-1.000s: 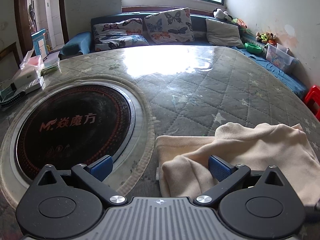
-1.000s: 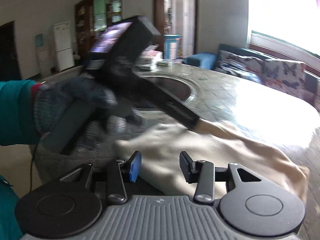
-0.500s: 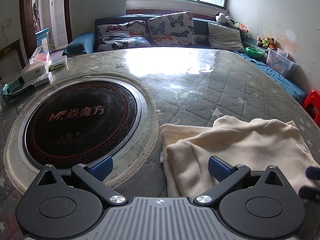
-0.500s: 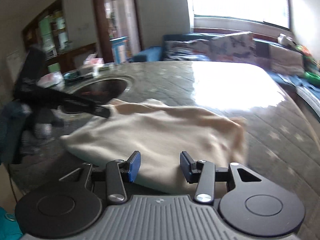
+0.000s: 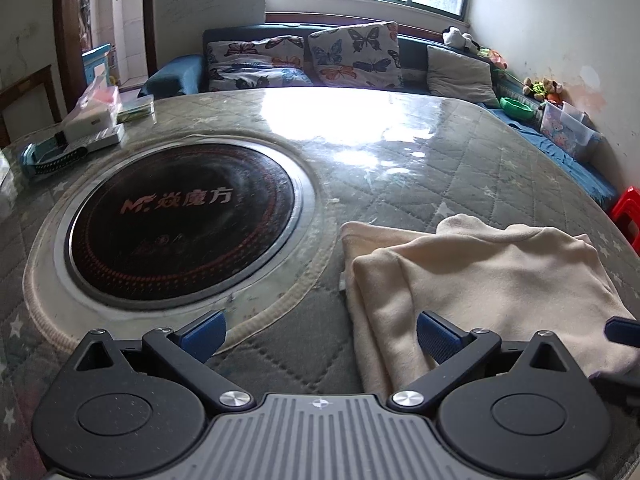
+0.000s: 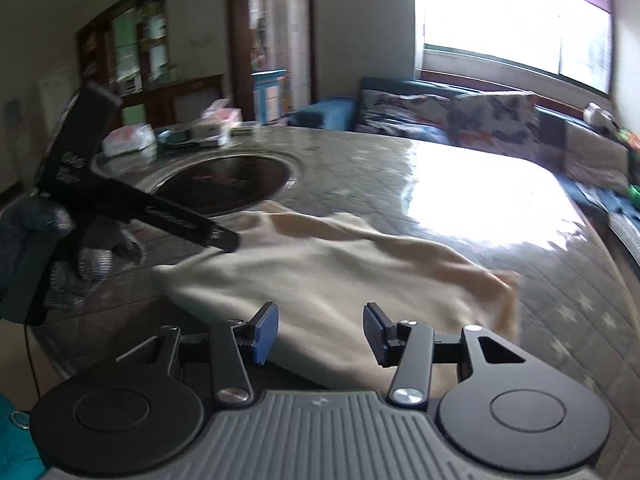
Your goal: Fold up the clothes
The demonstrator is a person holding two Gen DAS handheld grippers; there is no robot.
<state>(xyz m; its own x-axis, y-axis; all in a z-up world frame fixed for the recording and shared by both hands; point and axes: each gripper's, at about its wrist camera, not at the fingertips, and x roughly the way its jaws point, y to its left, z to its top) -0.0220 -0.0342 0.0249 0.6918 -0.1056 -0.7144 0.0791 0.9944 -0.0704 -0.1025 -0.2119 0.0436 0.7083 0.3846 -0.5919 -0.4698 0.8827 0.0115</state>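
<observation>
A cream garment (image 5: 472,280) lies folded in layers on the quilted round table (image 5: 400,168). My left gripper (image 5: 320,334) is open and empty at the garment's left near edge. In the right wrist view the same garment (image 6: 340,272) spreads ahead of my right gripper (image 6: 318,332), which is open and empty just short of its near edge. The left gripper (image 6: 224,240) shows there too, its tip over the garment's left edge. A blue pad of the right gripper shows at the right edge of the left wrist view.
A black round cooktop (image 5: 184,220) is set into the table left of the garment. Boxes and a tissue pack (image 5: 96,120) sit at the far left. A sofa with butterfly cushions (image 5: 352,56) runs behind. A red stool (image 5: 628,212) stands at the right.
The left gripper has drawn back and risen slightly from the garment. The right gripper's view has swung back to the left; both stay open.
</observation>
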